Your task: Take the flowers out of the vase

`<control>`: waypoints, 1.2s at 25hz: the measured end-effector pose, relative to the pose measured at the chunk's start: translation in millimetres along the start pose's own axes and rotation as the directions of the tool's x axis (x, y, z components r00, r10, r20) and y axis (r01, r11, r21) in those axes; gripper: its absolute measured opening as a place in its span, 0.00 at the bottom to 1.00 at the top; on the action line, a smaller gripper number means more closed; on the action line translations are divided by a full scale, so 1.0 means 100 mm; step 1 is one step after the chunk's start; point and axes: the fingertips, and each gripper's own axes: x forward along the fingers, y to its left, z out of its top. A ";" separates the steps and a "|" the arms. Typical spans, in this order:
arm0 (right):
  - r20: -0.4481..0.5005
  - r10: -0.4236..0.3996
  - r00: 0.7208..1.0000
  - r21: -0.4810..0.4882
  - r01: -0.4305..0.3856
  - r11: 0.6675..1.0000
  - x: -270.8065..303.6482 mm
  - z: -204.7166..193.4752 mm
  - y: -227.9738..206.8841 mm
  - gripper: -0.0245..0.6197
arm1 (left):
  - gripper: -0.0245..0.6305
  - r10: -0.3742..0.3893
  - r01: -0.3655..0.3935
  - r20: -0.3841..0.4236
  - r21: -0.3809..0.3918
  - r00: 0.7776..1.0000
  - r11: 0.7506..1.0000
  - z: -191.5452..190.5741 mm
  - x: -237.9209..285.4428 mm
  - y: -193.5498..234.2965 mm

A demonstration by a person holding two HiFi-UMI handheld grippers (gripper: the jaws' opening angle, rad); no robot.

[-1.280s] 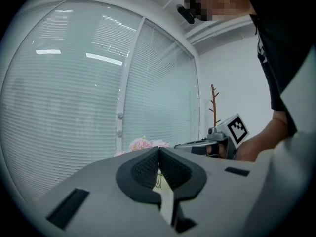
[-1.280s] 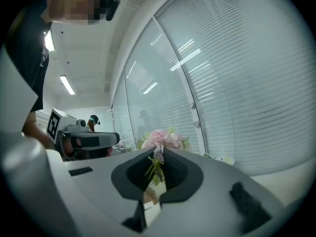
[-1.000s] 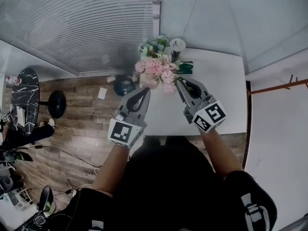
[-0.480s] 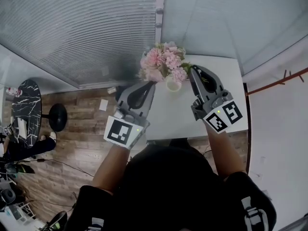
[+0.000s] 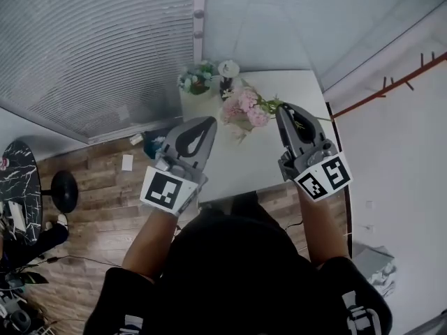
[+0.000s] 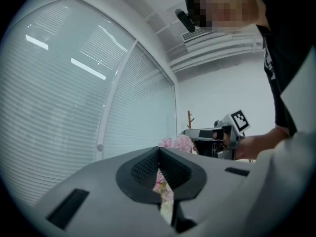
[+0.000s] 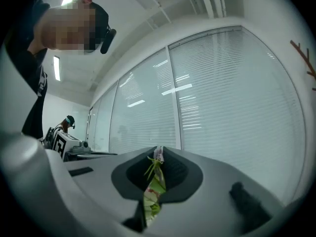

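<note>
A bunch of pink flowers [image 5: 244, 107] hangs over the white table [image 5: 279, 155]. Its green stems [image 7: 154, 169] run between the pads of my right gripper [image 5: 281, 109], which is shut on them, and one stem sticks out past its right side. A pale vase [image 5: 240, 130] shows just under the blooms, partly hidden. My left gripper [image 5: 209, 121] is held to the left of the bunch, jaws shut, with nothing visibly pinched. In the left gripper view the flowers [image 6: 175, 143] and the right gripper [image 6: 217, 135] lie beyond the closed jaws.
A blue-green bouquet [image 5: 198, 77] and a white bloom in a dark vase [image 5: 227, 70] stand at the table's far edge by the blinds. Wooden floor, a black stool [image 5: 63, 187] and a marble side table [image 5: 14, 187] lie to the left. A red rack [image 5: 391, 82] is on the right.
Both grippers have risen. The pink bunch has come up with the right gripper, away from the vase. The head view has swung, so the table sits further right.
</note>
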 end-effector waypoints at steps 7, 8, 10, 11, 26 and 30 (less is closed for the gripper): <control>-0.055 0.008 0.998 0.045 -0.006 0.999 -0.32 -0.34 0.06 0.08 | 0.06 -0.037 0.036 -0.034 -0.033 0.999 0.999 -0.23 0.02 -0.19; -0.063 0.016 0.998 0.053 -0.012 0.998 -0.35 -0.40 0.08 0.08 | 0.06 -0.032 0.031 -0.036 -0.030 0.999 0.999 -0.26 0.01 -0.20; -0.081 0.035 0.996 0.067 -0.029 0.997 -0.38 -0.53 0.10 0.08 | 0.06 -0.018 0.017 -0.041 -0.027 0.999 0.999 -0.33 -0.02 -0.23; -0.091 0.047 0.995 0.075 -0.040 0.996 -0.39 -0.60 0.11 0.08 | 0.06 -0.007 0.006 -0.046 -0.028 0.999 1.000 -0.38 -0.02 -0.24; -0.196 0.217 0.956 0.188 -0.180 0.966 -0.45 -1.65 0.21 0.08 | 0.06 0.171 -0.174 -0.145 -0.009 0.975 0.985 -1.17 -0.14 -0.37; -0.225 0.257 0.940 0.198 -0.214 0.957 -0.38 -1.92 0.28 0.08 | 0.06 0.199 -0.204 -0.160 -0.015 0.967 0.979 -1.40 -0.19 -0.33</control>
